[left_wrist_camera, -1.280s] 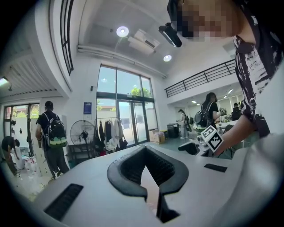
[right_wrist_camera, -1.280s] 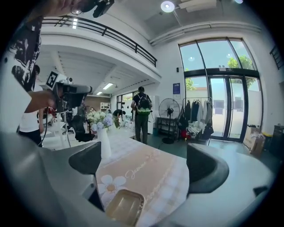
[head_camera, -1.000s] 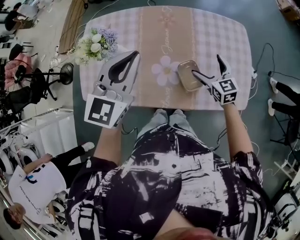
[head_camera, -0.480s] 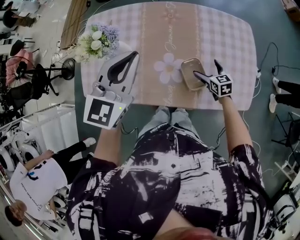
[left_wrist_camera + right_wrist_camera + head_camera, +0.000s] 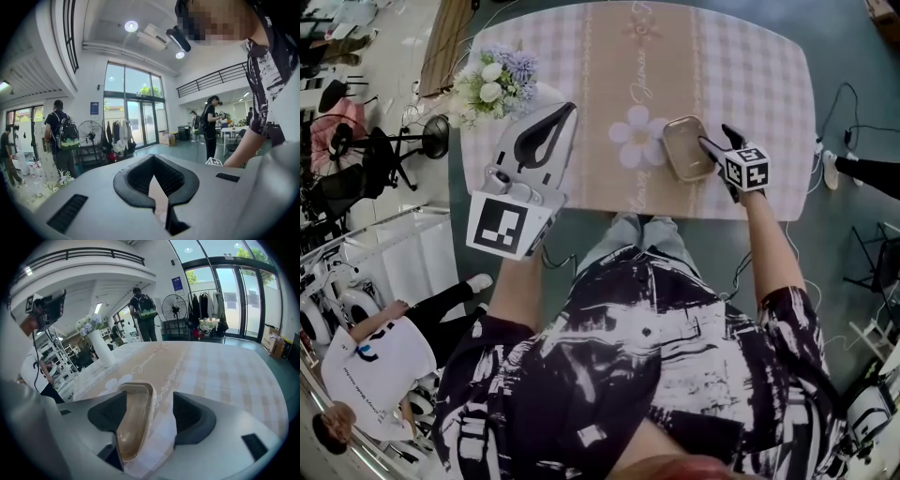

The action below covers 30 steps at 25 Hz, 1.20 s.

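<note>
While the left gripper [image 5: 154, 187] waits closed and empty, the right gripper [image 5: 146, 409] has fingers parted astride the clear plastic tray [image 5: 133, 427], poised to pinch its rim.

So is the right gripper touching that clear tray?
Cannot tell. Right gripper view: the right gripper straddles the clear tray, jaws open; tablecloth shows beside one, the other hides the tray's edge.
</note>
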Each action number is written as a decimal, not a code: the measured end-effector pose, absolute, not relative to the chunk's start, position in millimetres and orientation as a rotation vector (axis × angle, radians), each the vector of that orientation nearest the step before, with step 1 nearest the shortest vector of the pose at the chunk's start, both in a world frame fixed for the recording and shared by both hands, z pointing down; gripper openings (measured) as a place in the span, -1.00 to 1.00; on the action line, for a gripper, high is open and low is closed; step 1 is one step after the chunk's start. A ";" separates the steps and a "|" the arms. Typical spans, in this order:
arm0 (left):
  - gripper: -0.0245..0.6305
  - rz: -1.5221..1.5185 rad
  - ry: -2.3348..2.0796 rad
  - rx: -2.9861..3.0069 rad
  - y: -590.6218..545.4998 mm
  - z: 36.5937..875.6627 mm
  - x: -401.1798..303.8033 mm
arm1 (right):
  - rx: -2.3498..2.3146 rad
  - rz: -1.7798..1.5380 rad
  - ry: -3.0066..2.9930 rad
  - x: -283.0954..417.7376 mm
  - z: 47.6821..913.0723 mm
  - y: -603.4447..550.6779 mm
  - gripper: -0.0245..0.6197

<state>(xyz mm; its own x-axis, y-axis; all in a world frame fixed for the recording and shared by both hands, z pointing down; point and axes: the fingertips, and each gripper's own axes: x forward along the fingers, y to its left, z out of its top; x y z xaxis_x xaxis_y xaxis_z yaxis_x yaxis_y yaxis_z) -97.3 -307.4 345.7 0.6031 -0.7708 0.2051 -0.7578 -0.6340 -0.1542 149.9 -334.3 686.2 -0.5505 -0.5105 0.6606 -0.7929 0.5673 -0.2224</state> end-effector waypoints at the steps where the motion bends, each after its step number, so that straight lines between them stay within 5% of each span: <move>1: -0.93 -0.388 1.313 -2.768 -307.6 346.2 -96.6 | 1.042 0.703 -2.257 151.7 688.2 -333.8 -0.02; 11: -0.93 -0.369 1.303 -2.776 -310.3 345.4 -97.4 | 1.000 0.828 -2.209 155.8 707.2 -324.7 -0.57; 30: -0.93 -0.373 1.309 -2.773 -319.6 349.7 -100.3 | 0.926 0.996 -2.230 153.9 719.0 -322.9 -0.84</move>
<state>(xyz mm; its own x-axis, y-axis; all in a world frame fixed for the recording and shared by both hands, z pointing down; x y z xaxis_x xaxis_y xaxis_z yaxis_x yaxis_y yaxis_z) -100.3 -319.6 349.7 0.6118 -0.7667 0.1946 -0.7540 -0.6396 -0.1496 153.9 -322.9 719.0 -0.6290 -0.3715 0.6829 -0.7565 0.4951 -0.4274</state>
